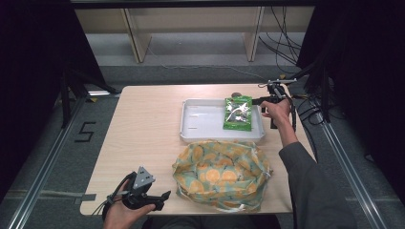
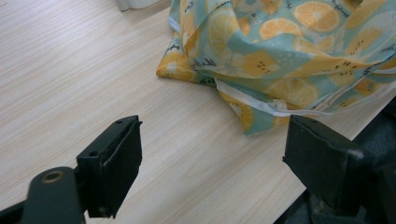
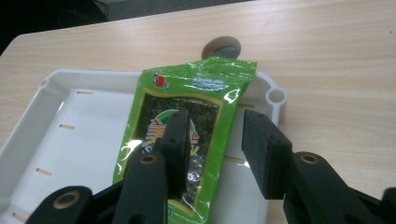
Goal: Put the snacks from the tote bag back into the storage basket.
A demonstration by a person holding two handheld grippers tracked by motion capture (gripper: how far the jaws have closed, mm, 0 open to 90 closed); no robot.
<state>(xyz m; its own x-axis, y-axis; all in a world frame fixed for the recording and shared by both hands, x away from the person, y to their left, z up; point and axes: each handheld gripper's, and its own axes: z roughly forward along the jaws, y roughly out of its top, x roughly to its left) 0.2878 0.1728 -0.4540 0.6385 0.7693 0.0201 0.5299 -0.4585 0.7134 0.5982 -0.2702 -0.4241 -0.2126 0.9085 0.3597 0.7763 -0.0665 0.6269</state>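
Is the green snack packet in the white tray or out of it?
In. The green snack packet lies flat inside the white tray, at its right end, its top edge resting on the far rim.

In the right gripper view the packet's (image 3: 187, 121) near end is cut off by the bottom edge, and one black jaw covers part of its label, whose print is too small to read. The tray's (image 3: 60, 135) left side runs out of that picture. The small round thing (image 3: 222, 47) beyond the tray is half hidden behind the packet. In the left gripper view the bag (image 2: 285, 51) is cut off at the top and right edges.
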